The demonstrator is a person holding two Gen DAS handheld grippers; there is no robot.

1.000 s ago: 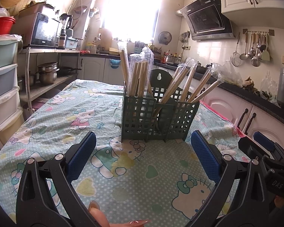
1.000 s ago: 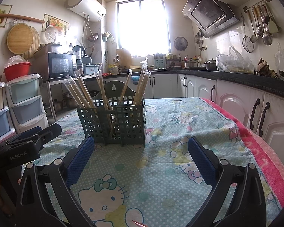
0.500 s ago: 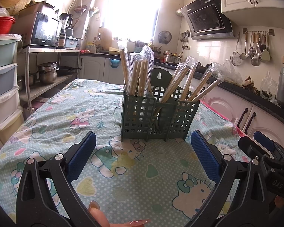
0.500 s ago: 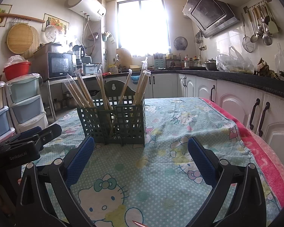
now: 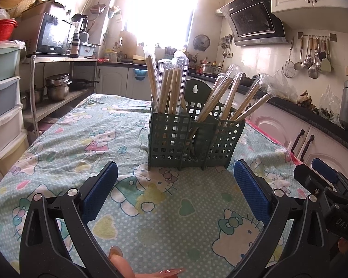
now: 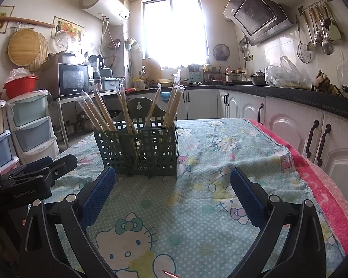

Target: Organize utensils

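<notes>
Microwave, range hood, hung ladles.

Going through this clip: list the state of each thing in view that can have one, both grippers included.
Left gripper: open, empty, above the tablecloth.
Right gripper: open, empty.
Dark green lattice plastic utensil holder: upright on the table.
Plastic-wrapped wooden chopsticks: standing in the holder's compartments, some upright, some leaning.
Patterned cartoon-cat tablecloth: spread over the table, wrinkled.

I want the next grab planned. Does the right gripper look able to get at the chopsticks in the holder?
Probably yes. The right gripper is open and empty, the holder stands straight ahead on bare tablecloth, and the wrapped chopsticks stick out above its rim.
</notes>
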